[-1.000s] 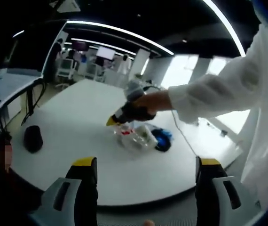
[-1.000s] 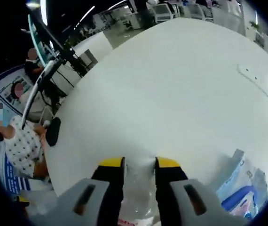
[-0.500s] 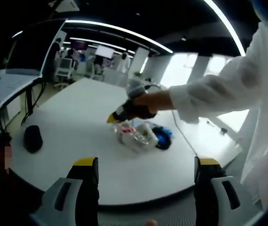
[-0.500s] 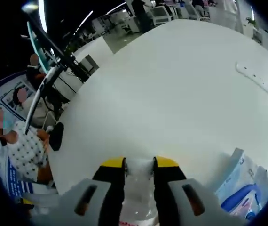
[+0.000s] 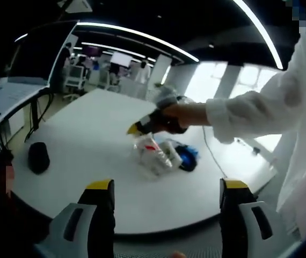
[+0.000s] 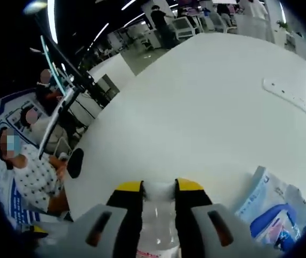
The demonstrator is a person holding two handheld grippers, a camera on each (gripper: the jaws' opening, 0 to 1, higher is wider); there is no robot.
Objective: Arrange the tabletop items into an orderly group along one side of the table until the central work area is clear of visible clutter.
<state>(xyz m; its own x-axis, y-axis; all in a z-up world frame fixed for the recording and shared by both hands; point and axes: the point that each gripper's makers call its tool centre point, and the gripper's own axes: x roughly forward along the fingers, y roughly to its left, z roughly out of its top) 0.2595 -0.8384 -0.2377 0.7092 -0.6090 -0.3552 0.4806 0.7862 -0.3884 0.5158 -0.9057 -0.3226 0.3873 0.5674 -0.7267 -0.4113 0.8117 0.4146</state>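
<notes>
Your right tongs (image 6: 159,188) are closed on a clear plastic bottle (image 6: 157,226), its pale top squeezed between the two yellow-tipped jaws. In the left gripper view you see those same right tongs (image 5: 137,129) from the side, your hand (image 5: 172,119) around them, with the bottle (image 5: 150,153) hanging tilted below the tips. A red and white label shows on it; what is inside, if anything, cannot be told. Compared with a second ago the bottle sits higher and more tilted under the tongs, and your hand has moved a little toward the right of the left gripper view.

Just beside the bottle, toward the near right edge of the white round counter (image 5: 88,134), lies a blue and white plastic packet (image 6: 274,212); in the left gripper view it appears as a blue and white heap (image 5: 182,156) right behind the bottle. It lies where it did in the earlier frames.

A black rounded object (image 5: 38,157) rests alone near the left edge of the counter, well apart from the bottle and packet. In the right gripper view it is the dark shape (image 6: 75,162) at the counter's edge, next to a seated person in a dotted top (image 6: 32,177).

Your left tongs (image 5: 166,185) stand wide open, holding nothing, off the near edge of the counter.
</notes>
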